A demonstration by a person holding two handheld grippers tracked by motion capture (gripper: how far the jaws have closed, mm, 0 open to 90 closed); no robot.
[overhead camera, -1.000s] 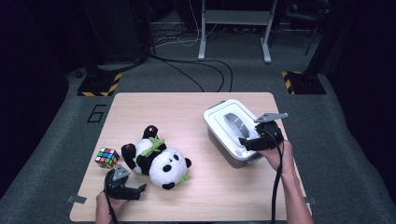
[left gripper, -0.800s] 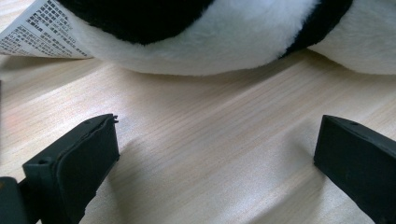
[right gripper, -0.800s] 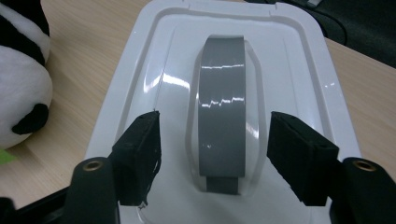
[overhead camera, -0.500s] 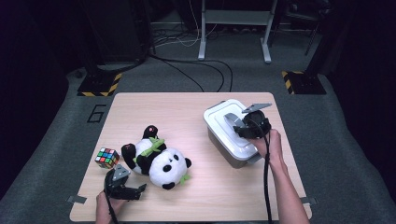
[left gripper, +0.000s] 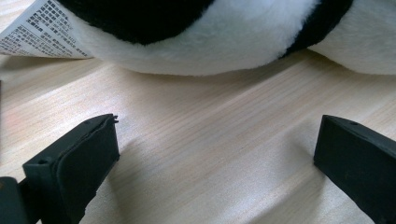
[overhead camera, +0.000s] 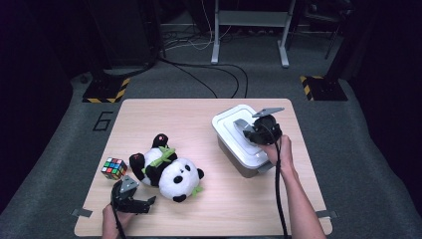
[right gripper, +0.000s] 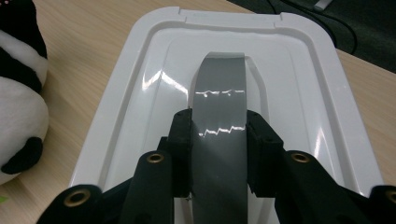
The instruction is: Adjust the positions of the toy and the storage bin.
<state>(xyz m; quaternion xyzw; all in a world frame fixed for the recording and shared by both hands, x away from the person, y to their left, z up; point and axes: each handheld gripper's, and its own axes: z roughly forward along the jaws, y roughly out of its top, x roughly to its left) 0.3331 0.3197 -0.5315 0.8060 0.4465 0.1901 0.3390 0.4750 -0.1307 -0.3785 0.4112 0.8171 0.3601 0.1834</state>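
High view: a light wooden bench fills the middle of the frame, on a grey floor with cables at the top. At centre right sits a white lidded plastic box with a grey handle across its lid. The right tongs, held by a hand coming up from the lower right, rest on top of that lid at the handle. At lower left centre a plush panda lies on its back, with a green bow at its neck. A Rubik's cube sits just left of the panda. The left tongs lie low on the bench near the bottom left edge, just below the panda, tips pointing right.

Left gripper view: the left tongs stand spread wide, one black jaw at lower left, the other at lower right, with bare wood grain between them. The panda's black and white fur crosses the top of the frame, apart from both jaws. A printed label shows at upper left.

Right gripper view: the right tongs have just been closing and now pinch the grey handle, one jaw pressed against each edge of the strap. The white lid spreads around it across the centre. The panda shows at the left edge.
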